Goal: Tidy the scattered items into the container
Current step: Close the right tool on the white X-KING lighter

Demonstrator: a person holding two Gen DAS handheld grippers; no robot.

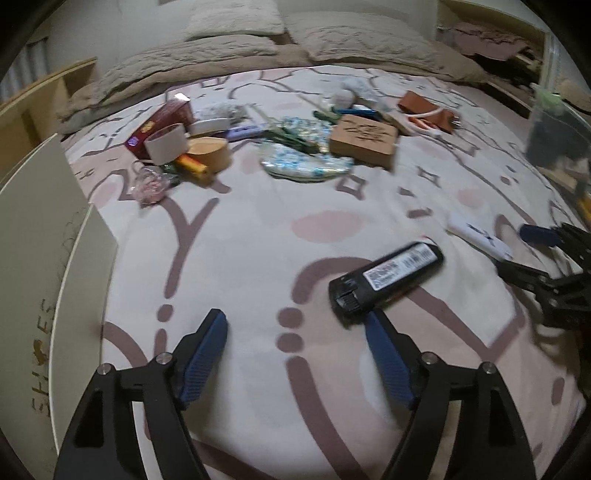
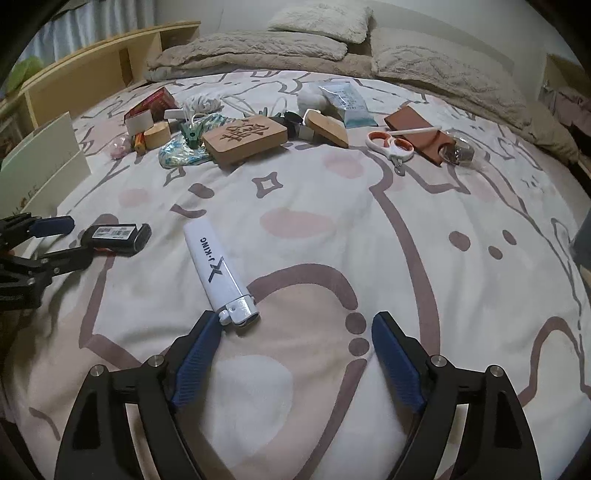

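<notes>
My left gripper (image 1: pixel 295 321) is open over the patterned bed cover, with nothing between its blue pads. A black lighter-shaped item (image 1: pixel 386 278) lies just past its right fingertip, not gripped. My right gripper (image 2: pixel 295 323) is open too. A white lighter marked J-KING (image 2: pixel 218 266) lies on the cover with its metal end beside the left fingertip. The black item (image 2: pixel 116 236) and the left gripper (image 2: pixel 64 242) show at the left edge of the right wrist view. A white shoe box (image 1: pixel 44 258) stands at the left. A clear bin (image 1: pixel 557 136) is at the far right.
Further up the bed lie several scattered items: a carved wooden block (image 2: pixel 245 142), scissors (image 2: pixel 391 146), a brown wallet (image 2: pixel 417 133), a red box (image 1: pixel 162 122), a round wooden tin (image 1: pixel 210 153) and a patterned pouch (image 1: pixel 303 162). Pillows (image 2: pixel 321 16) and a wooden shelf (image 2: pixel 96 70) lie beyond.
</notes>
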